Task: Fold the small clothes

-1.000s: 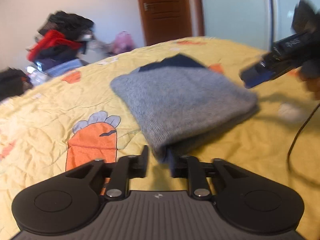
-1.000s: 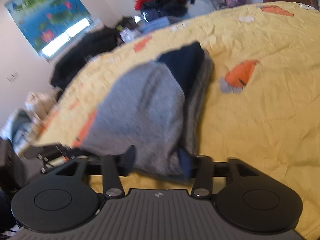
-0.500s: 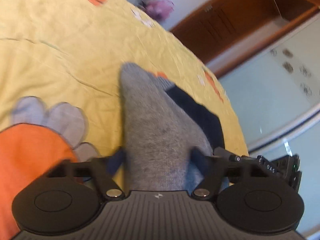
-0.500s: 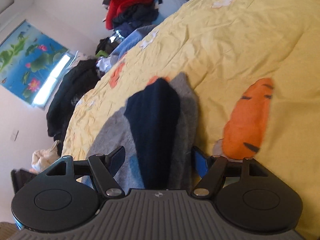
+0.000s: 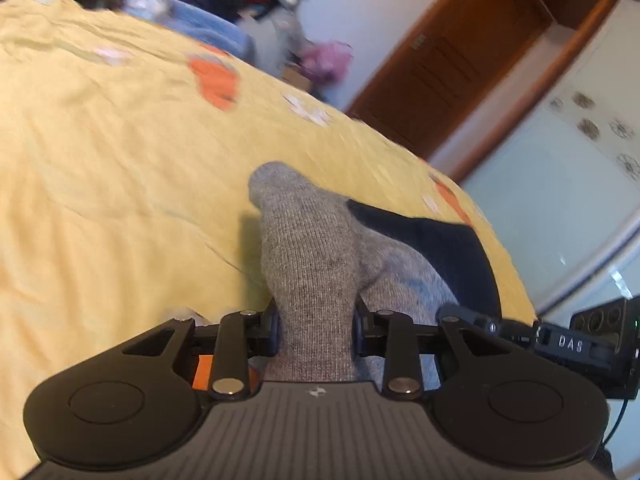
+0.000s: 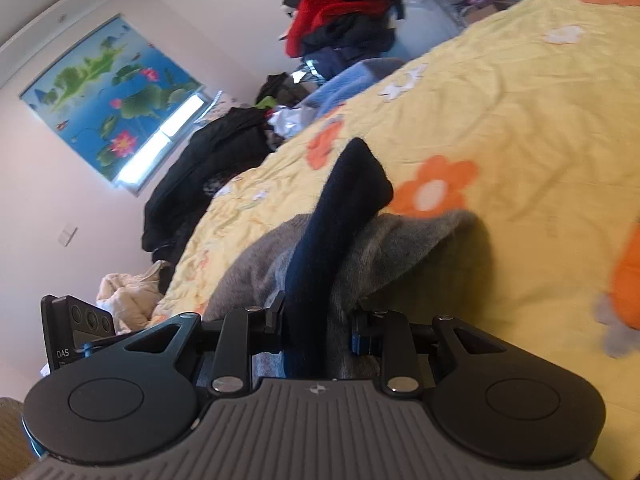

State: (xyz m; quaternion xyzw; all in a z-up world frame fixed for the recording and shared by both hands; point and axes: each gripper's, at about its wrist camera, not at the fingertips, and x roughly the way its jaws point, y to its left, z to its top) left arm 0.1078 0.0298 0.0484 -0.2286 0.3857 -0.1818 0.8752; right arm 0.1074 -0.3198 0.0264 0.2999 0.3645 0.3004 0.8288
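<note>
The left gripper [image 5: 316,330] was clamped on a grey fold of the sweater [image 5: 312,264], and the right gripper [image 6: 318,326] was pinched on its navy band together with grey knit. The sweater [image 6: 400,248] hung bunched between the two, lifted over the yellow quilt [image 5: 120,184], its far corners pointing away. Each gripper showed at the edge of the other's view.

A second ago the grey knitted garment with a navy band [image 5: 316,264] lay flat on the yellow quilted bed [image 5: 120,160]. Now the left gripper [image 5: 316,330] and right gripper [image 6: 318,322] have each closed their jaws on a bunched edge, lifting it.
</note>
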